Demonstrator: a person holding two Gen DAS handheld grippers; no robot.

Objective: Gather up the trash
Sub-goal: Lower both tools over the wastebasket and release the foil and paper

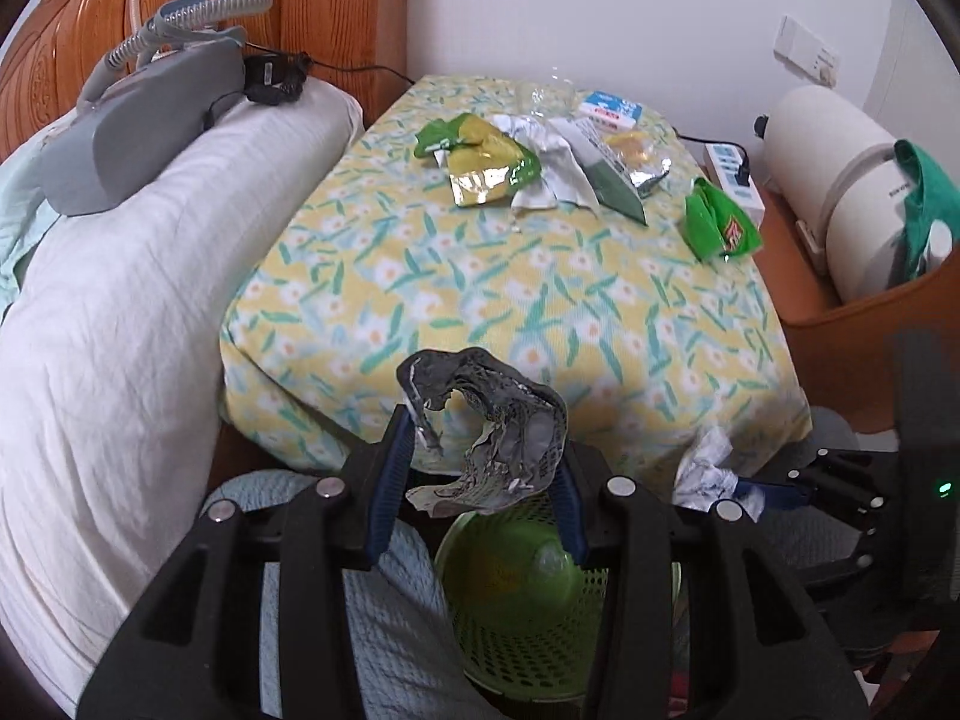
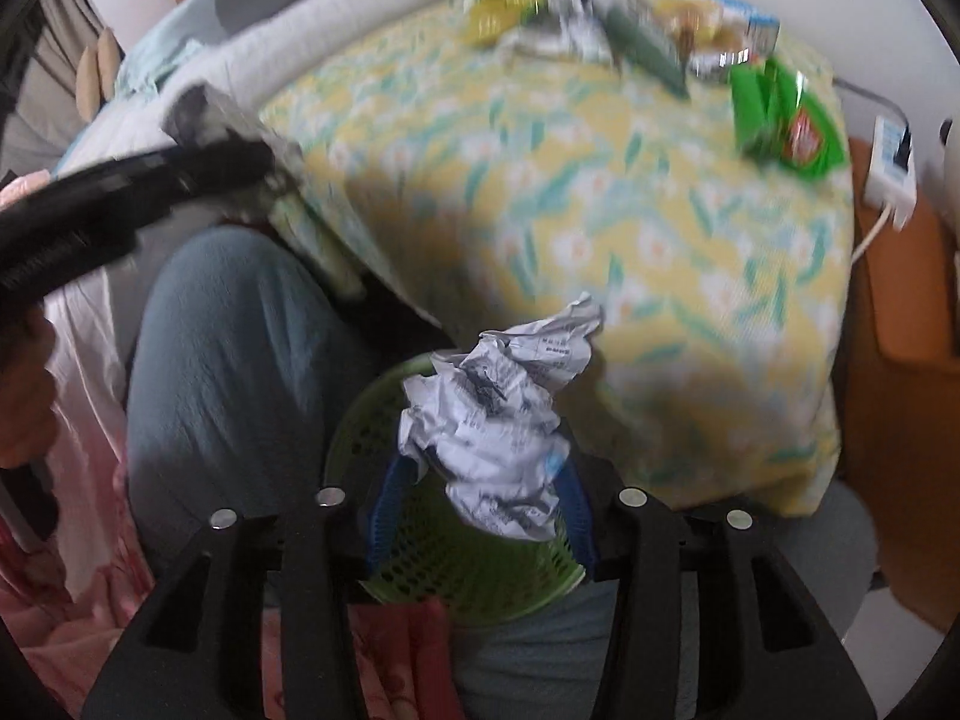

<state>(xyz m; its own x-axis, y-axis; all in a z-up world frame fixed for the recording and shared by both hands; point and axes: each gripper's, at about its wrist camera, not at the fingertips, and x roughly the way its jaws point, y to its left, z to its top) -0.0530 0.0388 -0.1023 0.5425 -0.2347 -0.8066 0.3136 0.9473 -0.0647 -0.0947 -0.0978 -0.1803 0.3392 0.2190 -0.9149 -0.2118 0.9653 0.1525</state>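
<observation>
Below | perforated green basket (image 2: 474, 576) | crumpled printed paper (image 2: 498, 420) | silvery foil wrapper (image 1: 498, 432)

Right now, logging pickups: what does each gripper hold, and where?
Left gripper: crumpled foil wrapper, pinched at its sides. Right gripper: crumpled paper ball between its fingers; grip uncertain.

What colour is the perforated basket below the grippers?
Light green; the basket shows best in the right wrist view.

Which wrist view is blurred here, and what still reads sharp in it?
Right wrist view: motion blur smears the floral cover and green wrapper; the crumpled paper between the right gripper's fingers and the green basket stay fairly sharp. Left wrist view: crisp throughout, soft even light, fisheye bending at the edges.
</observation>
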